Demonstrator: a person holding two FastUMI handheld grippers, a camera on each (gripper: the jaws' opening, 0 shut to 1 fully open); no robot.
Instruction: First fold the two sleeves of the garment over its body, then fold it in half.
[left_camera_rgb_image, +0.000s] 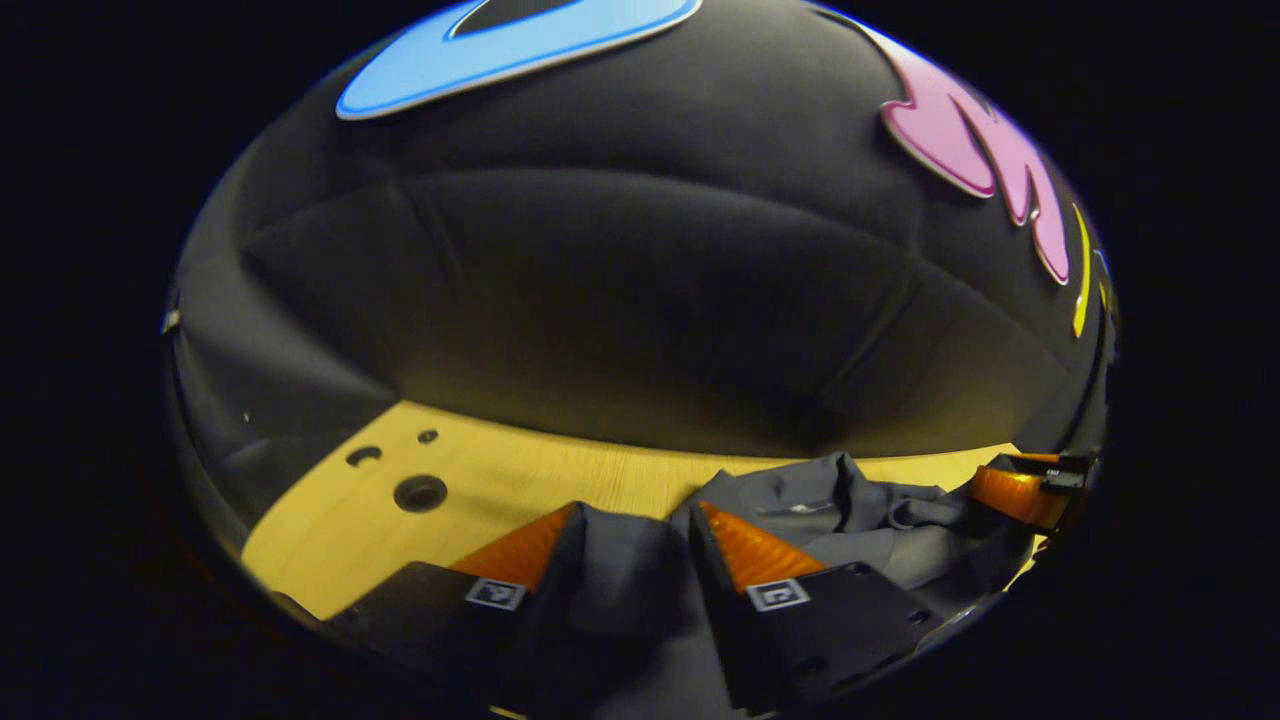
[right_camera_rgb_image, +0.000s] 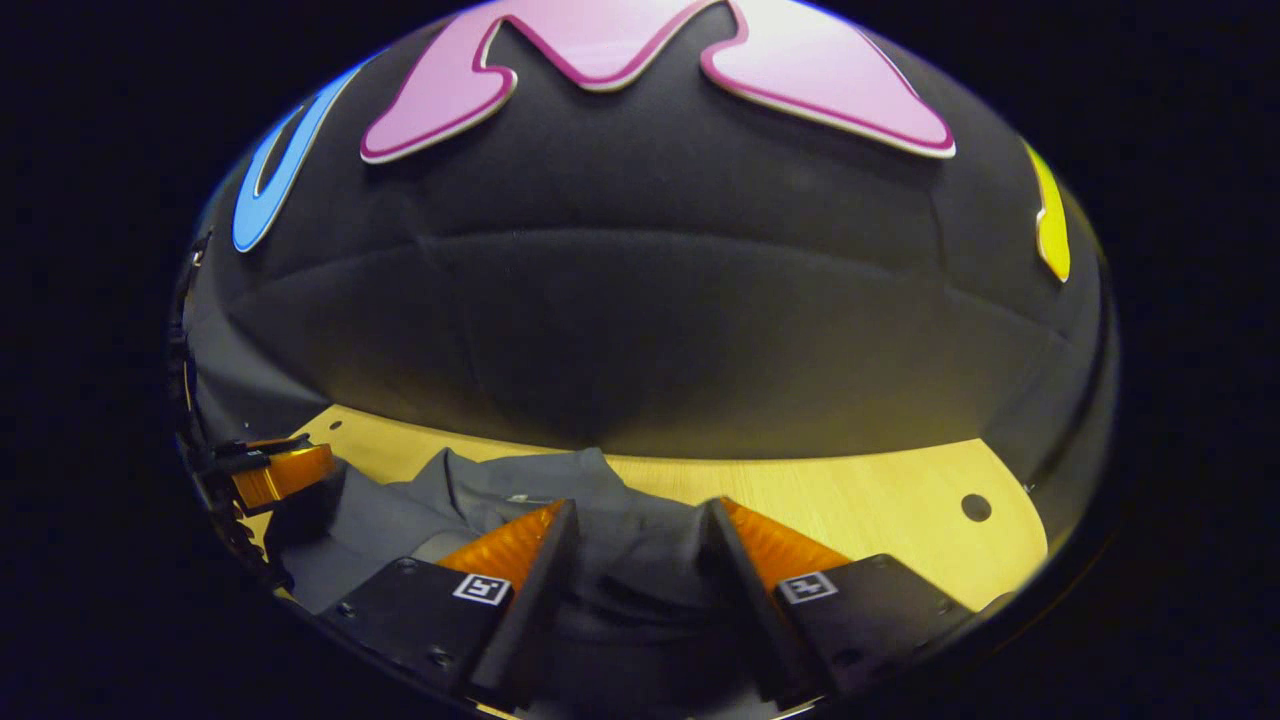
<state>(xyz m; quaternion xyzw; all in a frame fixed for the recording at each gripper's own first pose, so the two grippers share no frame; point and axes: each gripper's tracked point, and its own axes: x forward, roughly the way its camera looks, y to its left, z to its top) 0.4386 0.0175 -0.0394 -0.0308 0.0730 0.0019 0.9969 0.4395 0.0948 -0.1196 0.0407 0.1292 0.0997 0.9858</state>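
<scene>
On the table (left_camera_rgb_image: 560, 480), the garment (left_camera_rgb_image: 860, 510) lies bunched in grey folds, its collar end toward the wall. How far the folding has got I cannot read for sure: cloth is heaped and creased between my two claws, and no sleeve can be picked out as laid flat or hanging loose. My guess is that a fold is in hand and nothing is yet squared off, so smoothing and the fold in half may remain.

My left claw (left_camera_rgb_image: 628, 545) sits low over the near edge of the cloth, its fingers set apart with grey fabric rising between them; whether they pinch it or merely straddle it I cannot tell. My right claw (right_camera_rgb_image: 640, 545) is posed much the same, low and level, pointing toward the wall, fingers apart with a swell of cloth between them, and its hold is equally unclear.

In the left gripper view the right claw shows at the far right edge; in the right gripper view the left claw (right_camera_rgb_image: 275, 475) shows at the far left, beside the garment (right_camera_rgb_image: 480, 495). Both are near the table (right_camera_rgb_image: 880, 500).
</scene>
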